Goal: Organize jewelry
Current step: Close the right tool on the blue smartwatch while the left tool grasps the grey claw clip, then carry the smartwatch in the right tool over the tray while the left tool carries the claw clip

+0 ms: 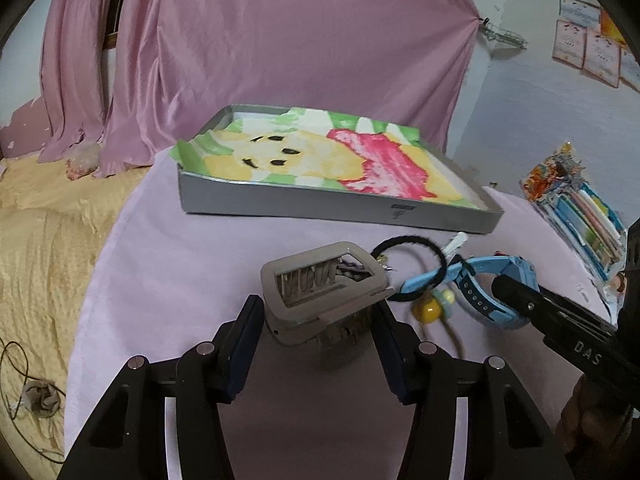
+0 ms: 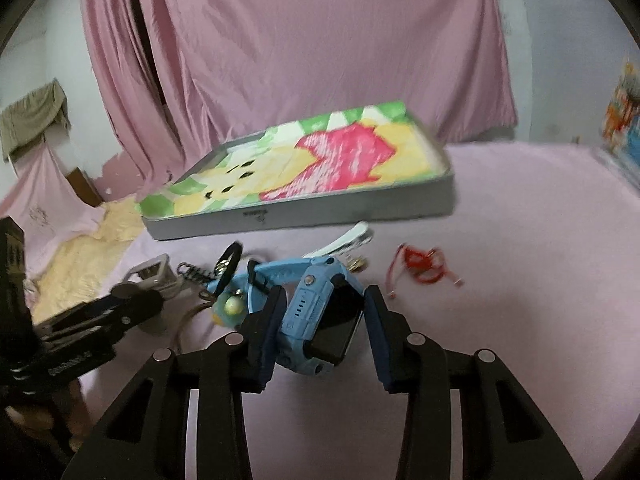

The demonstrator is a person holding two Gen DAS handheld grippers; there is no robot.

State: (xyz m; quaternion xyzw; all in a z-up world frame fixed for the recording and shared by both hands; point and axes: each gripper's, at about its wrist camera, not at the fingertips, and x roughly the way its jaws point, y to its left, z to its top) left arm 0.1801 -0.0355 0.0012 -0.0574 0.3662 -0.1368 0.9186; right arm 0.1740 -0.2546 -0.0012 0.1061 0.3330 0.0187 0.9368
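Although both tools are already at the pile, we cannot yet say either has a firm hold. Our left gripper (image 1: 318,322) brackets the beige hair claw (image 1: 320,286), its jaws wide on either side and seemingly not pressing it. Our right gripper (image 2: 326,320) straddles the blue watch (image 2: 320,320); the left pad seems to touch the case while a gap shows at the right, so it looks not yet closed. Both pieces lie on the pink cloth (image 2: 520,280) in front of the gray box (image 1: 340,212), tangled near a black hair tie (image 1: 408,248) with a yellow bead (image 1: 426,312).

We judge the claw light and rigid, but springy and toothed, so it is best taken across its solid frame. The watch looks heavier, with a smooth, slippery screen; we would take it by the ribbed case sides, since the floppy strap might drag the hair tie along. A red string (image 2: 420,266) lies apart.
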